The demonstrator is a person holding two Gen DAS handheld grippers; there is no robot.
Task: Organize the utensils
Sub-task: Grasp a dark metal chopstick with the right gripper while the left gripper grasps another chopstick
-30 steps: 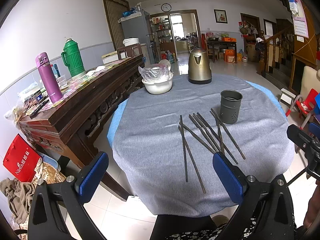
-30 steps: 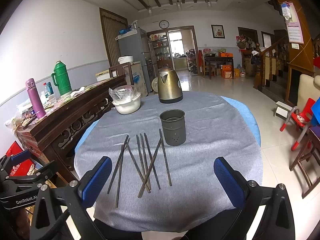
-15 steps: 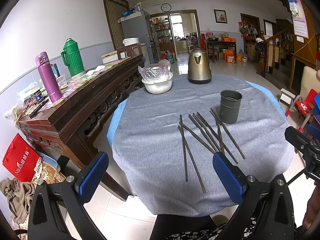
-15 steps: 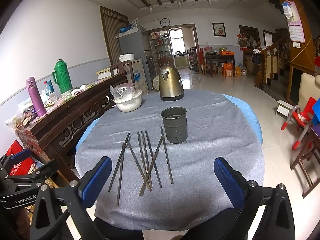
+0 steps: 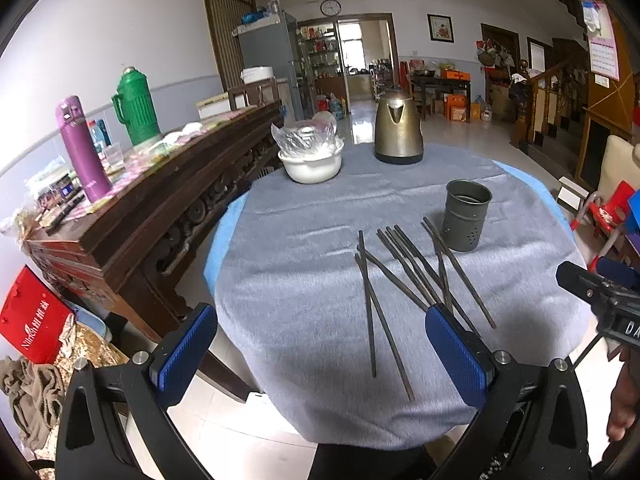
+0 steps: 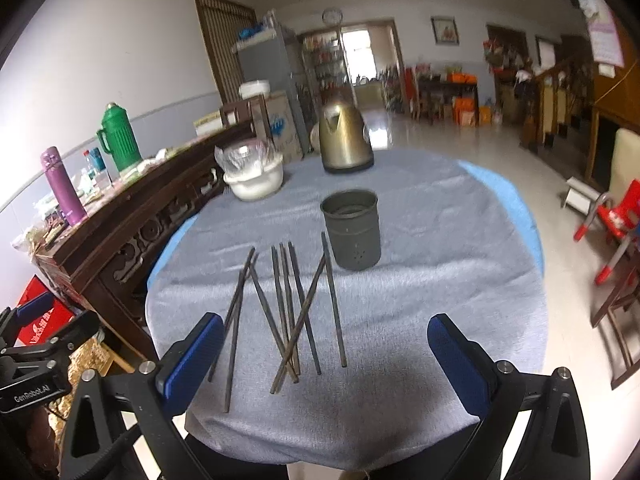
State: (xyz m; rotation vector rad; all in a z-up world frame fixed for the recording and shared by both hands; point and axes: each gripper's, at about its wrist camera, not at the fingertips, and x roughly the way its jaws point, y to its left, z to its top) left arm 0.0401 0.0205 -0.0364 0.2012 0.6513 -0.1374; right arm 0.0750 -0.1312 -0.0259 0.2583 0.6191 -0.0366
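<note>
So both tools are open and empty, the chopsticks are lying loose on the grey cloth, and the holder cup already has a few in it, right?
Not quite. The holder cup has no chopsticks in it; the right wrist view shows nothing sticking out of its mouth. The rest holds: the chopsticks lie loose on the grey cloth, and the left tool and right tool are open and empty.

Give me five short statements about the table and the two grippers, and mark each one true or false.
1. The chopsticks lie loose on the grey tablecloth. True.
2. The dark holder is tipped on its side. False: it stands upright.
3. The right gripper clamps a chopstick. False: its fingers are spread wide with nothing between them.
4. The left gripper is open. True.
5. The kettle stands between the chopsticks and the holder. False: it stands at the table's far side, beyond the holder.
</note>
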